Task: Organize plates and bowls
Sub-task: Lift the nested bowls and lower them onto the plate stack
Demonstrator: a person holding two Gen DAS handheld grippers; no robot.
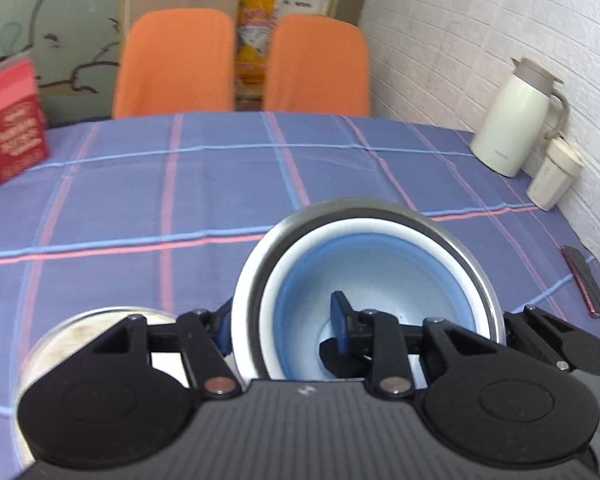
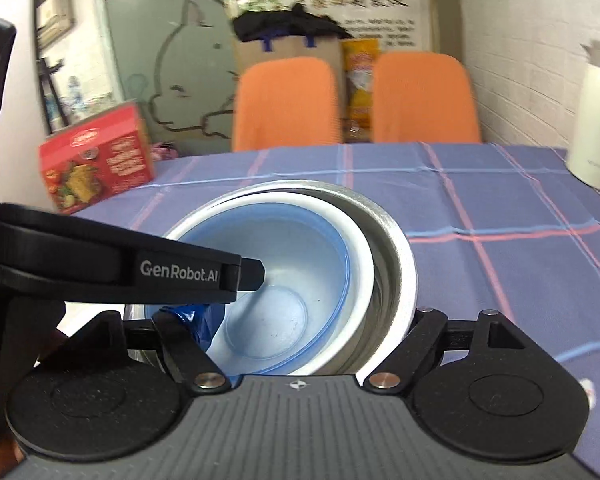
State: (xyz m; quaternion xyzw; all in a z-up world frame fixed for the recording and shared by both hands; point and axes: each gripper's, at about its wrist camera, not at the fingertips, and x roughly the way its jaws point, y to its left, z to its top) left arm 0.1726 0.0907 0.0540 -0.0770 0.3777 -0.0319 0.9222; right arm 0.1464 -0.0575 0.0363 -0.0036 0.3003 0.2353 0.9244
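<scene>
Stack: I see three bowls nested together, a steel bowl (image 1: 380,206) outermost, a white bowl (image 1: 364,226) inside it and a blue bowl (image 1: 380,272) innermost.
Where: the stack is over the near part of the counter (image 1: 180,200), which has a blue checked cloth, directly ahead of both cameras.
Facing: the bowls are round, so no long axis. Their mouths open upward and tip toward my cameras. The two inner bowls sit off-centre in the steel one.
Left gripper (image 1: 282,320): clenched on the stack's near wall, with one blue pad down inside the blue bowl and the other finger outside the steel rim.
Right gripper (image 2: 300,320): released, jaws spread wide. One blue pad shows just inside the stack's near edge. The other finger is hidden behind the steel rim, so I cannot tell whether it touches.
Second steel bowl (image 1: 80,332): low on the left, partly hidden under the left gripper, beside the stack.
Far right of counter: a cream jug (image 1: 512,120) and a cup (image 1: 552,180) stand upright, touching or nearly so.
Far left: a red box (image 1: 8,120), well apart from the bowls.
</scene>
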